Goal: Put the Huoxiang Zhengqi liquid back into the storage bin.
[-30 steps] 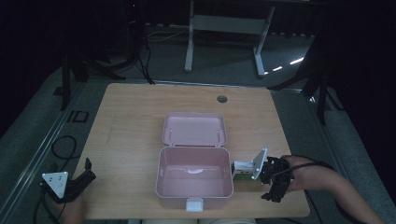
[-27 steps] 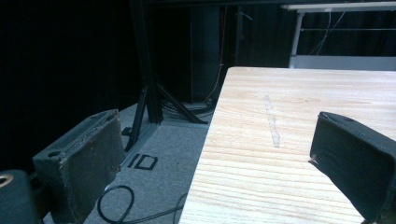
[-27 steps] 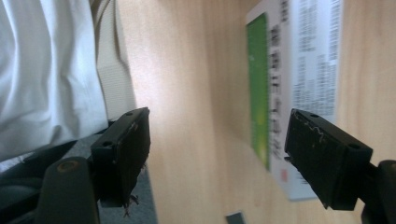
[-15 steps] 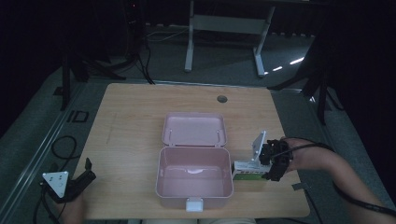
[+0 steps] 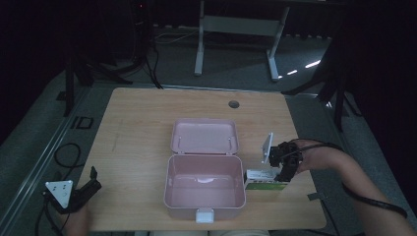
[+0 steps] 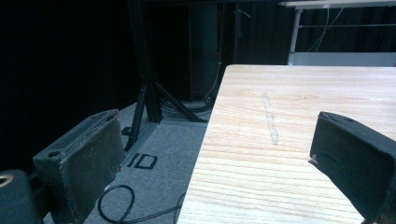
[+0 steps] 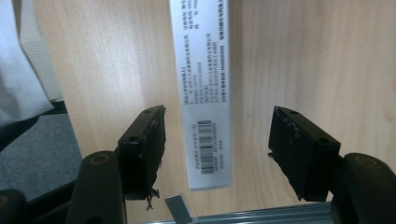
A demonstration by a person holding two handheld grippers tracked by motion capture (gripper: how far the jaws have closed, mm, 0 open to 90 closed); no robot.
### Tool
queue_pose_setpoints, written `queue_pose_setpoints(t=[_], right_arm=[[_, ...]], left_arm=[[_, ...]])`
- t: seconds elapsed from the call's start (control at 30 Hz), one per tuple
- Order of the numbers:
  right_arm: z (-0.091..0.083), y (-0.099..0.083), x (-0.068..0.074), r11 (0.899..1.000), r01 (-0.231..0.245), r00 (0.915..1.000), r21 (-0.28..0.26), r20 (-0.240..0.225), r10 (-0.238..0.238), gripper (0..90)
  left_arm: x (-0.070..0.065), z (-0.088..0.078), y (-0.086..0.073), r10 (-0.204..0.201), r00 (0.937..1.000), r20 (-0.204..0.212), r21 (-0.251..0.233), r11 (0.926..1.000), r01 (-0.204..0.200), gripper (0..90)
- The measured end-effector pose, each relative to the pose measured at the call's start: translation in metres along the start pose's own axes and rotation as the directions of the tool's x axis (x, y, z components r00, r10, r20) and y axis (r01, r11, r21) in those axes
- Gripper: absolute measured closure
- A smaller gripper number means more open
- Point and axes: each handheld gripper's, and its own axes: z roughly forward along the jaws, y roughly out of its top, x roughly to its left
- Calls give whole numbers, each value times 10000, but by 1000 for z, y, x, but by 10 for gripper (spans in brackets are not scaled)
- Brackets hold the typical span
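left gripper (image 5: pixel 81 191) idle at worktop (image 5: pixel 142 128) corner, fingers wide, empty | pink case (image 5: pixel 205 189) open, centre | small carton (image 5: pixel 265 179) flat beside case; likely light, stiff, crushable: grip long sides | right gripper (image 5: pixel 284 169) above it, fingers wide

A light wooden table (image 5: pixel 142 142) fills mid-frame on grey carpeted floor (image 5: pixel 39 147); a white desk frame (image 5: pixel 236 29) stands in darkness at upper centre.
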Motion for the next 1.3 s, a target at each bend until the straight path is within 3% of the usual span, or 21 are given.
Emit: queue_pose_setpoints(t=[0.1,0.67,0.83,0.97,1.3], right_arm=[[8,2,1,9998,79,9997,182,-214,-75,377],[45,0,2,9981,236,9992,567,-329,-218,480],[50,2,2,9980,287,9991,556,-321,-270,511],[53,4,2,9970,321,9989,707,-377,-295,592],[53,4,2,9960,390,9979,803,-554,-346,621]], left_arm=[[0,0,0,29,10000,1,3,10000,-29,32],[-2,0,0,187,9998,10,43,9998,-187,32],[-2,1,0,192,9998,27,47,9998,-192,31],[-2,1,0,189,9998,35,46,9998,-189,31],[-3,1,0,270,9996,22,108,9996,-270,32]])
